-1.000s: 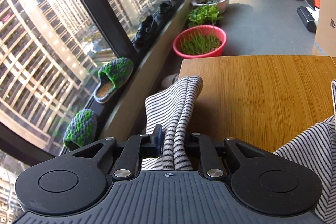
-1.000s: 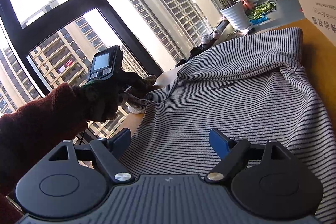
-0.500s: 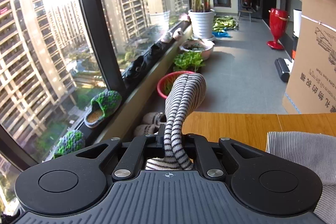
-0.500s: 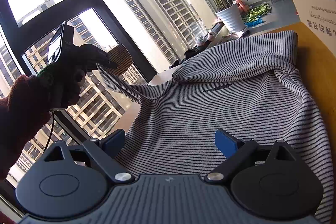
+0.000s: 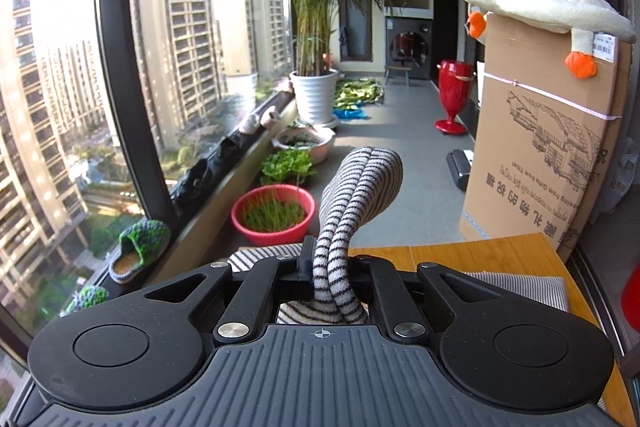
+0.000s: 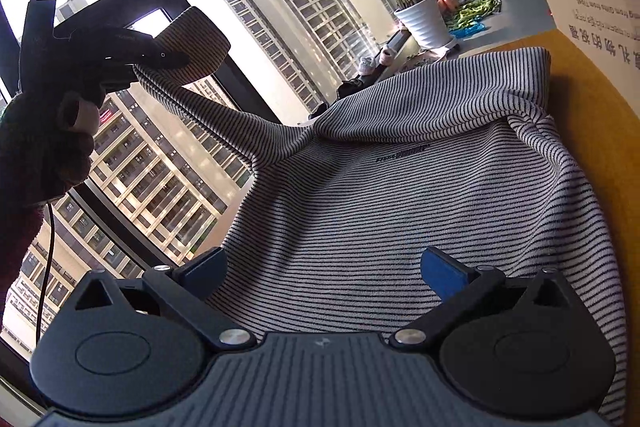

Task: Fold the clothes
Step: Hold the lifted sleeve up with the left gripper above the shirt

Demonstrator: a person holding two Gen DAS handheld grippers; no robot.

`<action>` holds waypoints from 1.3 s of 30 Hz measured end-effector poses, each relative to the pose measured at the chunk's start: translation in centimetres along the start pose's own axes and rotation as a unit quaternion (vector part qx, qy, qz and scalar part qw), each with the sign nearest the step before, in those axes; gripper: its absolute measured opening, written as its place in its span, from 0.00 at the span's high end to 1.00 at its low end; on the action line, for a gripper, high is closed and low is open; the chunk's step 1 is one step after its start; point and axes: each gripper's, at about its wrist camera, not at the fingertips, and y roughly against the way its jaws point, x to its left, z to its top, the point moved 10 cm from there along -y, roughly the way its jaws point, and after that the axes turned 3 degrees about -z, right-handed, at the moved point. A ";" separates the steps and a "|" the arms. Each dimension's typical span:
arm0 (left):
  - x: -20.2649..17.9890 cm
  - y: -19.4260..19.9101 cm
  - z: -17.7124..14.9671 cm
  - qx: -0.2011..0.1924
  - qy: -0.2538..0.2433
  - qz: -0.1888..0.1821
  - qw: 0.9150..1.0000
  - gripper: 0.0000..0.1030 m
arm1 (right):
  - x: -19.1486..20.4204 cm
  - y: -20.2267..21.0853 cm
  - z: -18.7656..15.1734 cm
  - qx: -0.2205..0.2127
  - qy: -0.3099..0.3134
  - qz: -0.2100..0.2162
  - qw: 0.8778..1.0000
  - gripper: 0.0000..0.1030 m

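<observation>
- Sleeve [image 5: 352, 211] cuff pinched hard in my left gripper [image 5: 330, 275], jaws pressed together on the doubled striped fabric, the loose end curling up past the fingertips.
- That hand has climbed: a second ago the cuff drooped over the bamboo table [image 5: 460, 253], now it rides high against the window, the sleeve drawn taut from the shoulder in my right view.
- That lift frees the sleeve, so I reckon I'm set to swing it across the chest for the first fold.
- Right gripper [image 6: 324, 269] has just been spreading, now wide, nothing between the blue pads [image 6: 444, 273], hovering just over the lower body.
- Striped sweater [image 6: 420, 195] lies flat on the table straight ahead of it, collar at the far end.
</observation>
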 end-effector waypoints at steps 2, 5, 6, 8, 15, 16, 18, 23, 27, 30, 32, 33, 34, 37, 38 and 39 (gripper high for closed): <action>0.0 0.0 0.0 0.001 0.010 -0.006 1.000 0.92 | -0.1 0.0 -0.3 -0.001 0.000 -0.001 1.000 0.00; -0.2 0.0 0.3 0.003 0.024 -0.014 1.000 0.92 | -0.4 0.1 -0.3 -0.003 -0.004 -0.002 1.000 0.00; -0.3 0.0 0.4 0.004 0.030 -0.018 0.999 0.92 | -0.5 0.2 -0.3 -0.004 -0.005 0.000 1.000 0.00; -0.6 0.1 0.7 0.005 0.039 -0.026 0.999 0.92 | -0.5 0.2 -0.3 -0.006 -0.003 0.001 1.000 0.00; -3.0 0.2 1.0 -0.004 0.014 -0.030 0.999 0.92 | -1.0 0.2 -0.7 -0.001 -0.010 -0.003 1.000 0.00; -3.4 0.3 1.0 -0.005 0.012 -0.033 0.999 0.92 | -1.0 0.2 -0.7 0.000 -0.012 -0.003 1.000 0.00; -4.3 0.2 1.1 -0.006 0.008 -0.040 0.999 0.91 | -1.1 0.2 -0.8 0.001 -0.015 -0.004 1.000 0.00; -5.7 -0.1 1.1 -0.007 0.001 -0.049 0.999 0.91 | -1.1 0.1 -0.9 0.005 -0.018 -0.006 1.000 0.00; -6.6 -0.1 0.9 -0.010 -0.010 -0.051 0.999 0.91 | -1.0 0.1 -1.0 0.007 -0.017 -0.007 1.000 0.00; -7.2 -0.1 0.8 -0.012 -0.020 -0.049 0.998 0.91 | -0.9 0.1 -1.0 0.008 -0.017 -0.007 1.000 0.00; -7.5 -0.1 0.7 -0.018 -0.029 -0.043 0.998 0.91 | -0.9 0.1 -1.0 0.008 -0.017 -0.008 1.000 0.00; -7.7 -0.1 0.7 -0.020 -0.035 -0.040 0.998 0.91 | -0.9 0.2 -1.0 0.008 -0.017 -0.008 1.000 0.00; -7.9 -0.1 0.6 -0.022 -0.042 -0.038 0.998 0.91 | -0.9 0.2 -1.0 0.008 -0.017 -0.008 1.000 0.00; -8.7 -0.1 0.1 -0.025 -0.061 -0.036 0.997 0.91 | -0.9 0.2 -0.9 0.008 -0.017 -0.008 1.000 0.00; -8.9 -0.1 0.0 -0.026 -0.067 -0.036 0.997 0.91 | -0.9 0.2 -0.9 0.008 -0.017 -0.008 1.000 0.00; -9.2 -0.1 -0.1 -0.027 -0.073 -0.035 0.996 0.91 | -0.9 0.1 -0.9 0.009 -0.017 -0.008 1.000 0.00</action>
